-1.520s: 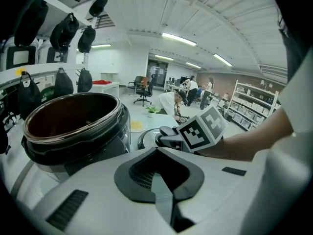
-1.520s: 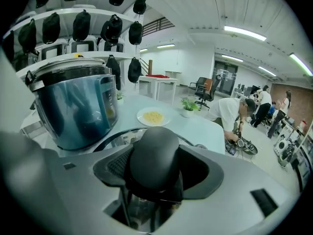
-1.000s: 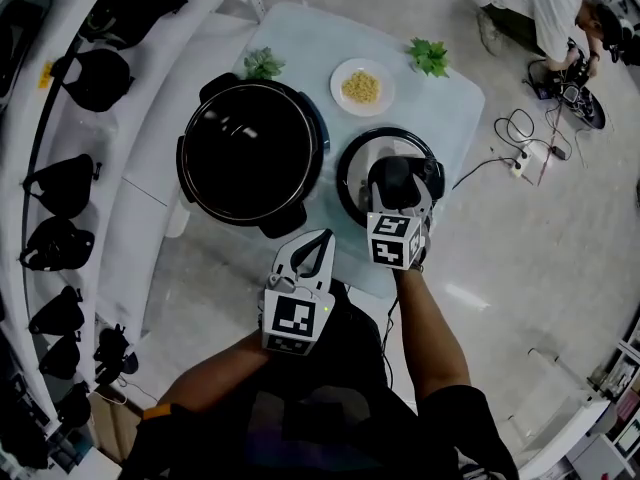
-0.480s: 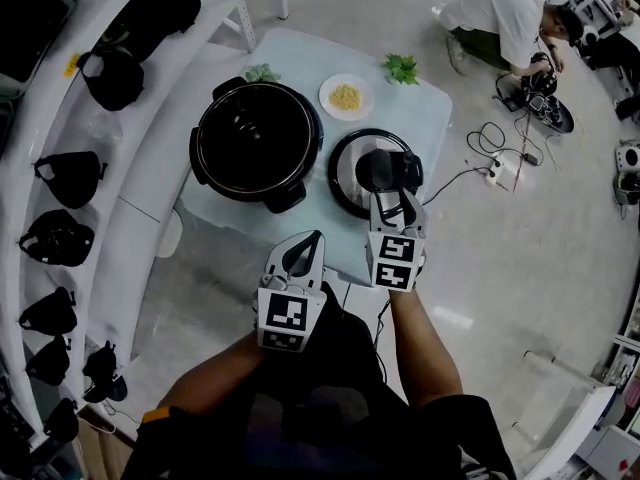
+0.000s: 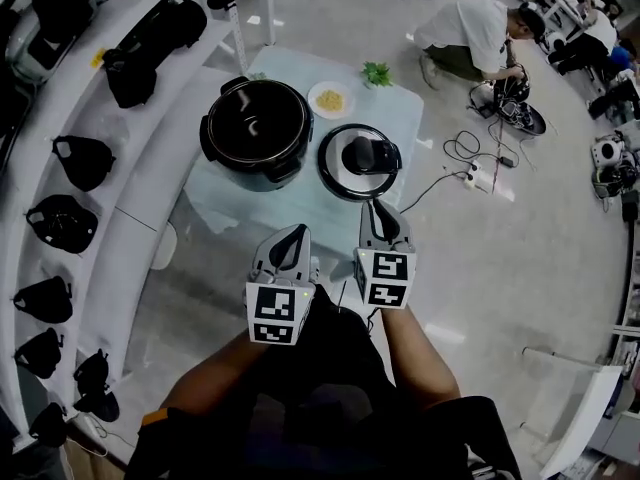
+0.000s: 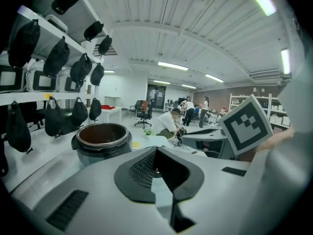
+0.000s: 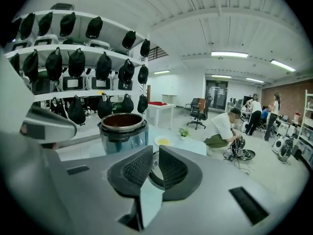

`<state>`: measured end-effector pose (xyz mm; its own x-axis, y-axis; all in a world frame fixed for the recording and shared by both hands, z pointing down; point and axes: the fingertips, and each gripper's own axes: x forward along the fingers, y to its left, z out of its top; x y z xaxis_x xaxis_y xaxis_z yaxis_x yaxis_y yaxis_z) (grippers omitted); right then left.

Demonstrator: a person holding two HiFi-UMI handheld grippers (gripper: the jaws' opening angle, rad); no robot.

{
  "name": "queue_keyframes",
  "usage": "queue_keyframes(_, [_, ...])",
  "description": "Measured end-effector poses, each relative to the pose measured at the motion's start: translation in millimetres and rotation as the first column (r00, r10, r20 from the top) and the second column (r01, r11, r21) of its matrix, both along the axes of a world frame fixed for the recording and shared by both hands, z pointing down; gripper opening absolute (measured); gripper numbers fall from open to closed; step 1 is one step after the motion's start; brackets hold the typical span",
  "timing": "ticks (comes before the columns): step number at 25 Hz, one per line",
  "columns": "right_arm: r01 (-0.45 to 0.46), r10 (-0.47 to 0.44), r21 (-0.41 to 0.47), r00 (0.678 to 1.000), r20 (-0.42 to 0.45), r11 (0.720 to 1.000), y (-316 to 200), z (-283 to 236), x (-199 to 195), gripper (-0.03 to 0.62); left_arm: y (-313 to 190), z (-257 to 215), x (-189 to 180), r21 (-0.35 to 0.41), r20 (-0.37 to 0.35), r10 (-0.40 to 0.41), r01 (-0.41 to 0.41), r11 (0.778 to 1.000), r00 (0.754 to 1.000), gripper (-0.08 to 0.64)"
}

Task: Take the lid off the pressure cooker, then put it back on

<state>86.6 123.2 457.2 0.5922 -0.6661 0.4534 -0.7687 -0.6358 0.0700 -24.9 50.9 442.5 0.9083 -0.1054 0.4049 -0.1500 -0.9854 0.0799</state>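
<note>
A: Where's the lid (image 5: 358, 158)?

B: Flat on the surface (image 5: 292, 211), just right of the cooker (image 5: 254, 131), with its handle (image 5: 370, 154) up. The cooker stands open, and I can make out nothing inside it.

A: So step 1 looks done?

B: I'd say so. The lid is off, set down and let go. Step 2, putting it back, hasn't begun.

A: And the 2 grippers?

B: Both are well apart from the surface, near the person's body, pointing toward the cooker and lid. The left gripper (image 5: 298, 232) has its jaws together with nothing in them. The right gripper (image 5: 377, 206) has just been closing its jaws. They stand narrow, with a slim gap at the tips and nothing between them. Only the far lid shows through the gap.

A: What does the next move want?

B: My guess is the right gripper, since it lines up with the lid. It should open wide first, go forward and down, and take the handle. Then it lifts clear, carries left over the cooker's rim and lowers the lid level so it seats all round.

A: Anything in the way?

B: A plate (image 5: 331, 99) lies beyond the 2, near both but off the path. The main risk, I think, is a tilted lid catching the rim.
</note>
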Motion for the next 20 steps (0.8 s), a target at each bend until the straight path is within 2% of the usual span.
queue_keyframes(5, [0.038, -0.038, 0.038, 0.999, -0.004, 0.999, 21, -34, -35, 0.034, 14, -30, -22, 0.009, -0.05, -0.017, 0.017, 1.0, 0.999, 0.006])
queue_keyframes(11, [0.08, -0.082, 0.098, 0.997, 0.009, 0.992, 37, -58, -59, 0.025, 27, -48, -35, 0.025, -0.083, -0.041, 0.043, 0.999, 0.996, 0.006])
queue_keyframes(20, [0.167, -0.171, 0.149, 0.985, 0.016, 0.975, 75, -77, -56, 0.021, 71, -65, -11, 0.05, -0.118, -0.07, 0.076, 0.996, 0.991, 0.006])
